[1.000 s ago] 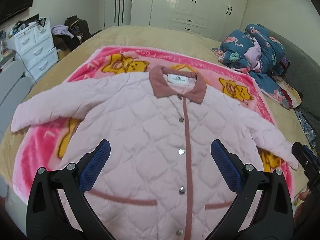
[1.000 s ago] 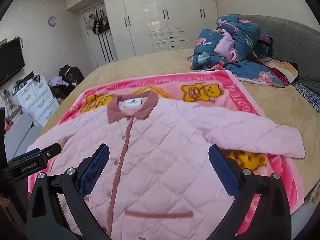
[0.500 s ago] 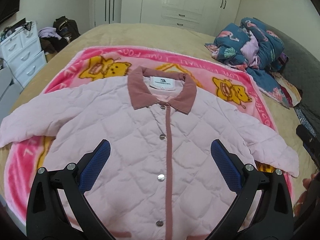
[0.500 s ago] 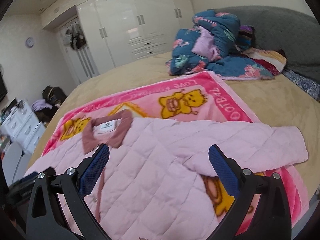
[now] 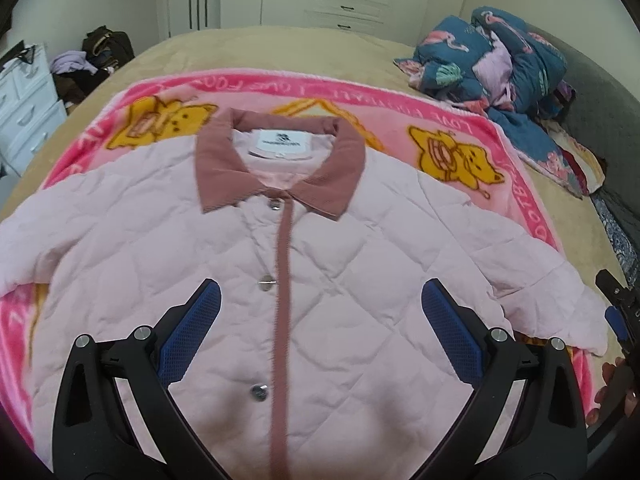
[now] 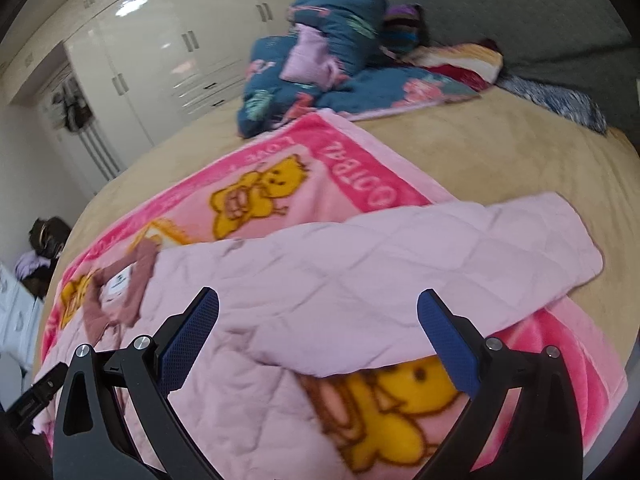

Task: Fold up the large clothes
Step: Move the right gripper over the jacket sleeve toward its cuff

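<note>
A wide bed covered in a tan spread (image 5: 280,46) fills both views. On it lies a bright pink fleece blanket printed with yellow cartoon bears (image 5: 452,152), and flat on that blanket lies the pale pink quilted jacket with a dusty-rose collar and button placket (image 5: 340,280), front up, snapped shut, collar toward the far side of the bed. Its sleeve (image 6: 460,256) stretches out to the side, the cuff reaching past the blanket's edge onto the tan spread.

Near the padded grey headboard (image 6: 520,12) is a heap of crumpled dark blue flamingo-print bedding with lilac patches (image 5: 492,60), well apart from the jacket. Glossy white wardrobe doors (image 6: 160,52) line the far wall; a white chest of drawers (image 5: 24,108) and a dark bag with clothes on the floor (image 5: 100,56) stand beside the bed.

The left gripper (image 5: 320,320) hovers over the jacket's chest, its blue-padded fingers spread wide with nothing between them. The right gripper (image 6: 318,332) hangs over the sleeve near the armpit, likewise released and empty.

The jacket's hem is cut off below the gripper frames, and its other sleeve runs off the left wrist view's edge. The right wrist view is blurred, so the collar label (image 6: 122,280) cannot be read.
</note>
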Demonstrator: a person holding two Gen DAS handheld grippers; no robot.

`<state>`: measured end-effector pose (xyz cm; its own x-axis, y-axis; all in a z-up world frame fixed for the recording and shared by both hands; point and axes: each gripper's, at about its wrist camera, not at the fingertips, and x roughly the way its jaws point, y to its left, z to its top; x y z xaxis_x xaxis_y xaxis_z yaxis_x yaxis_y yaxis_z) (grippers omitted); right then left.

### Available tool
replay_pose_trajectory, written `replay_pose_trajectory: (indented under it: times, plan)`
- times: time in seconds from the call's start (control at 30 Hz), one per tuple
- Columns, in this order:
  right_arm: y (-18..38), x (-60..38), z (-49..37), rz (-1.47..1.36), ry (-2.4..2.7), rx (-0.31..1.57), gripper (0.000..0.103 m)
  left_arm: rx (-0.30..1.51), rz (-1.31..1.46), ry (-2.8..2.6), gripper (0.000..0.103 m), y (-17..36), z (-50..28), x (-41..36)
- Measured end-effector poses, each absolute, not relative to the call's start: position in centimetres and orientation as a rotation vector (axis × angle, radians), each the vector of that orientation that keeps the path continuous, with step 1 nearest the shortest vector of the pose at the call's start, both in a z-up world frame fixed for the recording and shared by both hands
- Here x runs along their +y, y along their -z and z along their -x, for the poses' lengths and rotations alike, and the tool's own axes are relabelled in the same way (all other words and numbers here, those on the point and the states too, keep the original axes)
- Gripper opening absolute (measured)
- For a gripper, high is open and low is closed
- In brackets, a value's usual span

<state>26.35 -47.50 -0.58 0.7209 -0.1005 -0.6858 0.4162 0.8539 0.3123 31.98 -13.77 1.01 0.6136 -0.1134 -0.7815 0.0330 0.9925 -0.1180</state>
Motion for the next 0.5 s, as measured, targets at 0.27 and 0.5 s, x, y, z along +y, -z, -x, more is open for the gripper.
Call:
replay_pose_trajectory:
  times: [0.27, 0.5]
  plan:
    - [2.6, -51.7, -25.2, -0.576, 0.381, 0.714, 0.099, 0.967, 0.084, 0.108, 0.094, 2.2, -33.6, -16.3]
    - [5.7, -56.7, -23.8, -0.744, 0.487, 0.717, 0.099, 1.001, 0.039, 0.16, 0.094, 3.8, -33.9, -19.2]
